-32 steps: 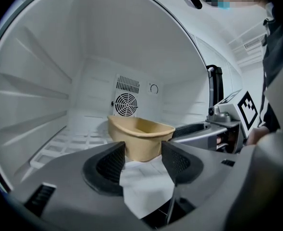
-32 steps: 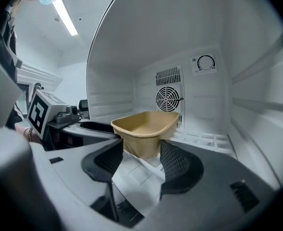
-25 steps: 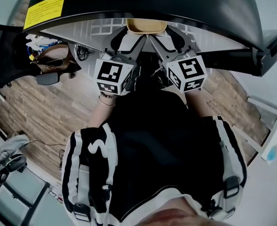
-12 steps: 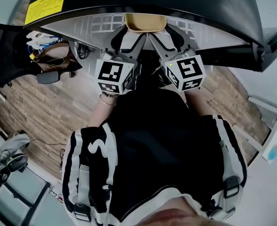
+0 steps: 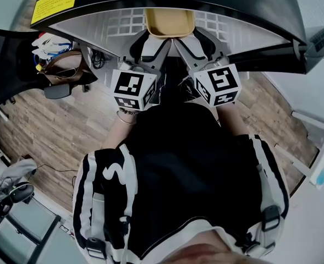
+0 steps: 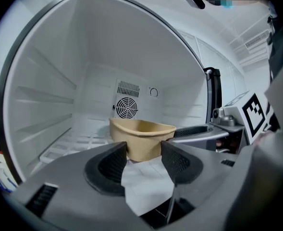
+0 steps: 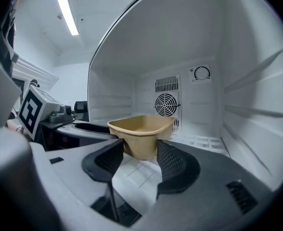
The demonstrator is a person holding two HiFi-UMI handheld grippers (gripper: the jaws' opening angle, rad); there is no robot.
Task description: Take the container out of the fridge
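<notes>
The container [image 6: 142,139] looks matt and fibrous, the fridge walls [image 6: 50,95] smooth white plastic.

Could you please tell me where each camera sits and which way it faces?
Head view: on the person's head, looking steeply down over a striped top at the left gripper, the right gripper and the container at the fridge.
Left gripper view: rides the left gripper, looks along its jaws into the fridge; the right gripper shows at right.
Right gripper view: mirrors it; the left gripper shows at left.
Shared: both gripper views show the container before the fan.
</notes>
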